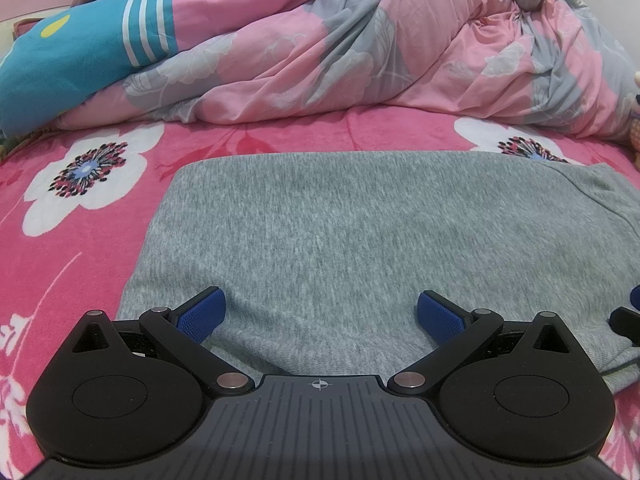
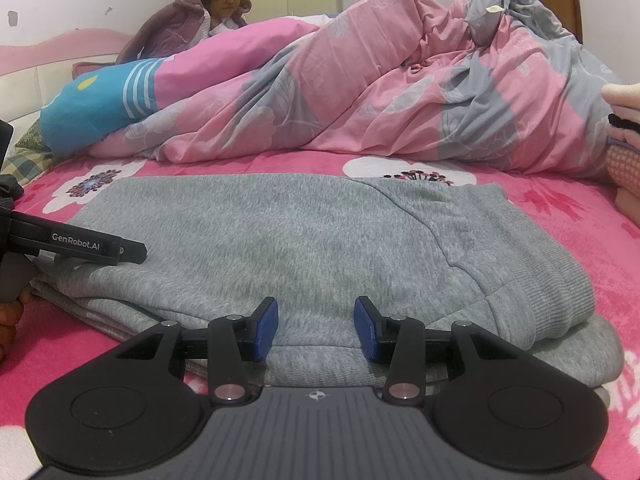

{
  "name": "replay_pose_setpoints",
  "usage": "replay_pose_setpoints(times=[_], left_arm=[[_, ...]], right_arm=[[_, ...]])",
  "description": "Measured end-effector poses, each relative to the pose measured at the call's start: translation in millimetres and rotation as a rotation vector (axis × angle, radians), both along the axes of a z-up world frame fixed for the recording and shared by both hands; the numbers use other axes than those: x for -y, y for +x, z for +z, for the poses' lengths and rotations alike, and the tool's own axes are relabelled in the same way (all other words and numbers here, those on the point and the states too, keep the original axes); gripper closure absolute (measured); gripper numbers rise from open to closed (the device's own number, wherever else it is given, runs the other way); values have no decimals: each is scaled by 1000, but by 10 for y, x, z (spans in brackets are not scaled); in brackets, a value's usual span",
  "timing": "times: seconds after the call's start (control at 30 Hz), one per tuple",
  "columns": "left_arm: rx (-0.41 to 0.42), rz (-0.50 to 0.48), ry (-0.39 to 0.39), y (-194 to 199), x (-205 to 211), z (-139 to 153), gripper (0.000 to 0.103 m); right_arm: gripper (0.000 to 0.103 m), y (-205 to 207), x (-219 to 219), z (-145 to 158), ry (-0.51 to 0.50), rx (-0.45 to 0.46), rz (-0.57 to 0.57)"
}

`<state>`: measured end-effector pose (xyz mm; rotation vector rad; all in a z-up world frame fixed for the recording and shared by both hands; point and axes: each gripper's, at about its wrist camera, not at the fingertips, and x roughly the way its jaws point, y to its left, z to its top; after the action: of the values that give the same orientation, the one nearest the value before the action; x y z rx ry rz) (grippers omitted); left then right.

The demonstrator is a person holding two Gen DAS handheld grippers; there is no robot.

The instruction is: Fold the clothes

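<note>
A grey knit garment (image 1: pixel 360 232) lies folded flat on the pink flowered blanket (image 1: pixel 80 240). In the left wrist view my left gripper (image 1: pixel 322 314) stands wide open over the garment's near left part, with nothing pinched between its blue pads (image 1: pixel 204 314). In the right wrist view the same garment (image 2: pixel 300 232) shows its ribbed hem (image 2: pixel 532 280) stacked at the right. My right gripper (image 2: pixel 317 328) sits at the near edge, jaws partly apart and open, with only flat cloth beneath them. The left gripper (image 2: pixel 80 246) rests on the garment's left edge there.
A bunched pink and grey quilt (image 2: pixel 400 92) and a blue striped pillow (image 2: pixel 92 108) fill the back of the bed. A person (image 2: pixel 192 24) sits behind them at the back left. A stuffed toy (image 2: pixel 624 120) lies at the right edge. A hand (image 2: pixel 12 312) shows at the left.
</note>
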<state>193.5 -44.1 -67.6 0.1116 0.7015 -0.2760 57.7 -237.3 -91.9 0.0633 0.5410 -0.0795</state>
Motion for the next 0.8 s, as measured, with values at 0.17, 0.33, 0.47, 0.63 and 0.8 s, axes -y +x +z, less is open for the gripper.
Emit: replay_pose_setpoints(times=[0.17, 0.33, 0.47, 0.63, 0.8], left_arm=[[-1, 0, 0, -5, -3, 3, 0], [-1, 0, 0, -6, -11, 8, 0], [-1, 1, -1, -10, -17, 13, 0], [-2, 2, -2, -14, -26, 19, 0], [-1, 4, -6, -27, -41, 31, 0]], right_arm=[[58, -5, -2, -3, -1, 1, 0], [58, -7, -1, -5, -2, 1, 0], [58, -8, -6, -7, -3, 2, 0], [58, -9, -3, -10, -3, 3, 0], [58, -6, 0, -12, -4, 4, 1]])
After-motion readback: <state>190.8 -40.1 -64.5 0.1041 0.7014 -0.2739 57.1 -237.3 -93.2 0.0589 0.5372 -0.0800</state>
